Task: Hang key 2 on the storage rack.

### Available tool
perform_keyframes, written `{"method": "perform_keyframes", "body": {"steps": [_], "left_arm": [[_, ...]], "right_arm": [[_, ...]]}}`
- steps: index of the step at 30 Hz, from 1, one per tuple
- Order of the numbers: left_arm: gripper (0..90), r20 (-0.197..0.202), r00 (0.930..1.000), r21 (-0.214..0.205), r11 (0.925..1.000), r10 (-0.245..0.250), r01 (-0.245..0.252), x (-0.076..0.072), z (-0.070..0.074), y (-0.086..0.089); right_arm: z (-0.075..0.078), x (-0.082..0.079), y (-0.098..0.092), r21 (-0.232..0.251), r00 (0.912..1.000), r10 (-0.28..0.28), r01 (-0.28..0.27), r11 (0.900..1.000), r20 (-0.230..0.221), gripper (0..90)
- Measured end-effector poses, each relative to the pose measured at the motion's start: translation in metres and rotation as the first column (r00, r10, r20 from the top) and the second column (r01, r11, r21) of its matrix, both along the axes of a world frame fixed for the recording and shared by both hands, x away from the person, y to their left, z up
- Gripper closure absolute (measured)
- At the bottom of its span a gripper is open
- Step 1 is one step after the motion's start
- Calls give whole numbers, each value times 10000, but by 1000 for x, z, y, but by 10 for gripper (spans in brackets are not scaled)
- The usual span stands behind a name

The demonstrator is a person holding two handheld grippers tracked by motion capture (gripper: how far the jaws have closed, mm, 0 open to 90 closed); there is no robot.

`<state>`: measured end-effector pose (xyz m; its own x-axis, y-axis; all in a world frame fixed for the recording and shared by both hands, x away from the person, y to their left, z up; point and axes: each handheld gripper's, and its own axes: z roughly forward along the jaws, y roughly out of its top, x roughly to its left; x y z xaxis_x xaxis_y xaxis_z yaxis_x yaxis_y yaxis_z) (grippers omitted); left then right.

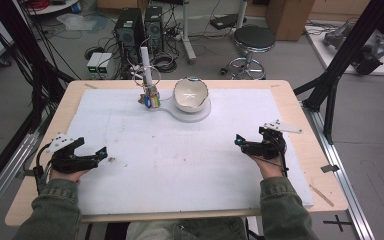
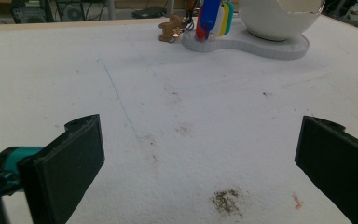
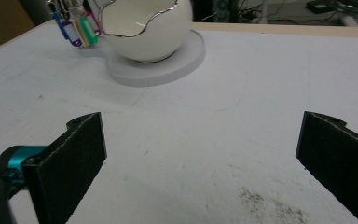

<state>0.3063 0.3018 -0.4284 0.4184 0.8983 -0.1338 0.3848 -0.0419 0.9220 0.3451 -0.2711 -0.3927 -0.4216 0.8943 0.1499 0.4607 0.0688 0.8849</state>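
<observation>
Nearest the person, the left gripper (image 1: 87,154) rests at the near-left of the white mat (image 1: 130,145), jaws spread wide with nothing between them. The right gripper (image 1: 247,144) sits at the near-right, its jaws likewise spread and empty. Both lie well apart from each other and point toward the middle. Farther off, at the mat's far edge, a white eggshell-shaped bowl (image 1: 191,94) stands on a flat white base (image 1: 200,114); just beside it hang coloured key tags (image 1: 152,101) below an upright white post (image 1: 145,62).
</observation>
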Motion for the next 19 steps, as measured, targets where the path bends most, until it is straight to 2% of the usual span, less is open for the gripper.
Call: {"method": "perform_keyframes", "body": {"steps": [6, 9, 11, 14, 19], "left_arm": [[17, 6, 10000, -3, 10000, 10, -10, 0, 0, 0], [17, -18, 10000, 2, 10000, 35, -35, 0, 0, 0], [17, -17, 10000, 7, 10000, 35, -35, 0, 0, 0], [17, 5, 10000, 7, 10000, 5, -5, 0, 0, 0], [17, -51, 10000, 68, 10000, -56, 56, 3, -1, 0]], "right_arm": [[-6, -10, -12, -51, 9978, -551, 553, 9985, 369, 7], [-11, -18, -14, -521, 9932, -790, 836, 9951, 860, 7], [-15, -21, -16, -673, 9919, -917, 977, 9929, 882, 7], [-17, -22, -19, -487, 9911, -1051, 1092, 9928, 816, 7], [-15, -23, -21, -408, 9870, -1132, 1185, 9921, 1137, 7]]}}
